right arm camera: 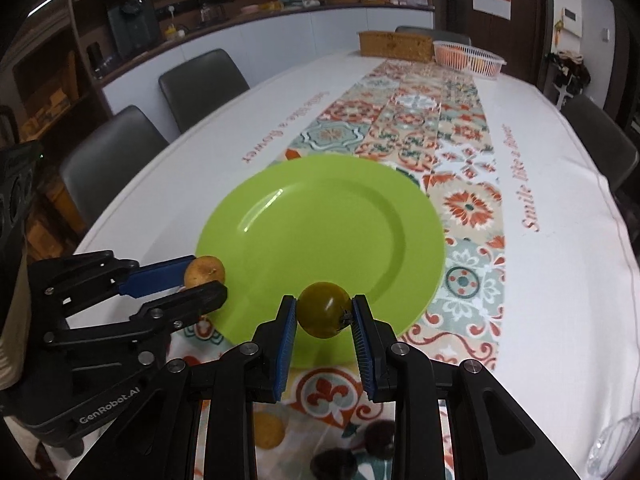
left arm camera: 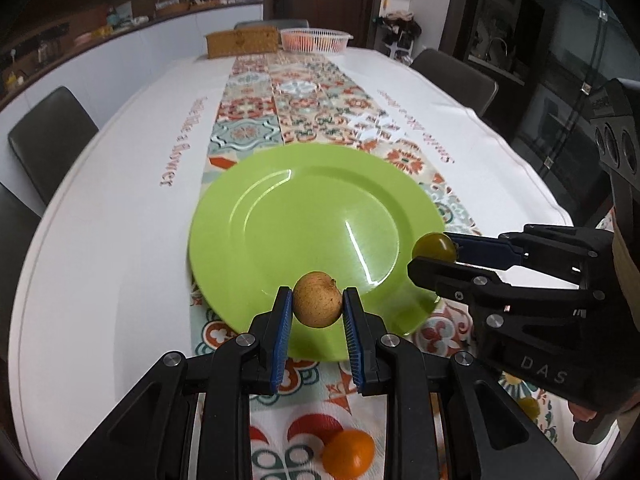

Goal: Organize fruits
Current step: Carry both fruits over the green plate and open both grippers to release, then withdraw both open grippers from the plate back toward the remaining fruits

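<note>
A round light-brown fruit (left arm camera: pixel 318 299) is pinched between the blue pads of my left gripper (left arm camera: pixel 317 304), above the near rim of the bare green plate (left arm camera: pixel 280 224). From the right wrist view the same brown fruit (right arm camera: pixel 205 270) shows in the left gripper (right arm camera: pixel 202 276) at the plate's left rim. My right gripper (right arm camera: pixel 324 312) is shut on an olive-green round fruit (right arm camera: pixel 323 310) over the plate's (right arm camera: pixel 320 224) near edge. In the left wrist view that green fruit (left arm camera: pixel 435 246) and the right gripper (left arm camera: pixel 434 254) hang at the plate's right rim.
An orange fruit (left arm camera: pixel 349 453) lies on the patterned runner below the left gripper. A yellowish fruit (right arm camera: pixel 267 430) and dark fruits (right arm camera: pixel 334 463) lie under the right one. A white basket (left arm camera: pixel 316 39) and a woven box (left arm camera: pixel 242 42) stand at the far end. Chairs (left arm camera: pixel 50 140) ring the table.
</note>
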Motion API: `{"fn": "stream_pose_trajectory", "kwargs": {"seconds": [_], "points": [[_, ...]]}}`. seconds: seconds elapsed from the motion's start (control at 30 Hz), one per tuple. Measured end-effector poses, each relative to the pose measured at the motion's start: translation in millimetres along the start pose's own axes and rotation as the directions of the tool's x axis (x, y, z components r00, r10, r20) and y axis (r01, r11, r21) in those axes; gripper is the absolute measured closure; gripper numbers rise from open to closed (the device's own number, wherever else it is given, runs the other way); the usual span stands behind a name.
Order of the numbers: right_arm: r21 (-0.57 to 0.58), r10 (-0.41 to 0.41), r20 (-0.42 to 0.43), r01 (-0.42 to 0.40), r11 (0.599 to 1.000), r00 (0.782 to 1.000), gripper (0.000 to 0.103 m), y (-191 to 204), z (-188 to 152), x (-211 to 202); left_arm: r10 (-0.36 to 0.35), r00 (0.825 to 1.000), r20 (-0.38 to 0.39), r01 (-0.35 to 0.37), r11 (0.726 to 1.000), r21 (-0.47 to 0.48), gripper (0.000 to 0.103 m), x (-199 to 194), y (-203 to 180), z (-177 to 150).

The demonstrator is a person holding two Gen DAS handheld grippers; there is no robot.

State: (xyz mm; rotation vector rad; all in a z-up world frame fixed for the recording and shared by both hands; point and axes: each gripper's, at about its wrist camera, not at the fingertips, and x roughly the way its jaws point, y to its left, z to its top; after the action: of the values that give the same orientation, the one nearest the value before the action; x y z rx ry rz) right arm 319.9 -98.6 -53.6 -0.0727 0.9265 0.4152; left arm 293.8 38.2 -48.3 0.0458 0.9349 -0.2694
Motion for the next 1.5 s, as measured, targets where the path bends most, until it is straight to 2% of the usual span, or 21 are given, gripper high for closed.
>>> {"fn": "stream_pose_trajectory", "kwargs": {"seconds": [0.17, 0.2, 0.27, 0.37, 0.6, 0.83, 0.9, 0.97, 1.1, 1.2, 1.5], "points": [[0.015, 0.001, -0.028, 0.000, 1.000, 1.000, 0.074, -4, 1, 16, 0.006, 1.000, -0.014, -0.006, 1.000, -0.006, 0.077, 10, 3, 4], [0.017, 0.000, -0.029, 0.001, 1.000, 1.000, 0.074, -5, 1, 17, 0.009, 1.000, -0.011, -0.009, 1.000, -0.003, 0.074, 9, 3, 4], [0.020, -0.002, -0.020, 0.002, 1.000, 1.000, 0.073, -6, 2, 16, 0.028, 1.000, 0.002, -0.028, 1.000, 0.007, 0.062, 6, 2, 4], [0.023, -0.026, -0.001, 0.026, 0.999, 1.000, 0.066, -8, 2, 11, 0.058, 0.998, 0.025, -0.059, 0.998, 0.010, 0.062, -2, 1, 3], [0.028, -0.051, 0.077, 0.048, 0.998, 0.996, 0.066, -8, -7, -29, 0.095, 0.991, 0.098, -0.096, 0.995, 0.007, 0.057, -42, -8, -9], [0.002, -0.049, 0.163, 0.050, 0.999, 0.985, 0.065, 3, -24, -79, 0.075, 0.978, 0.194, -0.079, 0.997, 0.017, 0.048, -92, -28, -25], [0.000, -0.052, 0.189, 0.053, 0.999, 0.981, 0.058, 6, -31, -93, 0.070, 0.974, 0.216, -0.073, 0.997, 0.008, 0.045, -105, -33, -30], [0.003, -0.057, 0.215, 0.057, 0.998, 0.975, 0.057, 7, -37, -107, 0.058, 0.970, 0.235, -0.061, 0.998, 0.005, 0.044, -116, -37, -35], [0.004, -0.056, 0.255, 0.057, 0.998, 0.965, 0.057, 11, -49, -132, 0.069, 0.962, 0.264, -0.075, 0.997, 0.011, 0.040, -138, -48, -47], [0.007, -0.065, 0.282, 0.066, 0.998, 0.957, 0.051, 13, -59, -149, 0.070, 0.957, 0.282, -0.079, 0.997, 0.018, 0.037, -150, -56, -55], [0.007, -0.081, 0.313, 0.084, 0.996, 0.946, 0.050, 18, -88, -176, 0.075, 0.944, 0.321, -0.098, 0.994, 0.055, 0.026, -170, -77, -82]]}}
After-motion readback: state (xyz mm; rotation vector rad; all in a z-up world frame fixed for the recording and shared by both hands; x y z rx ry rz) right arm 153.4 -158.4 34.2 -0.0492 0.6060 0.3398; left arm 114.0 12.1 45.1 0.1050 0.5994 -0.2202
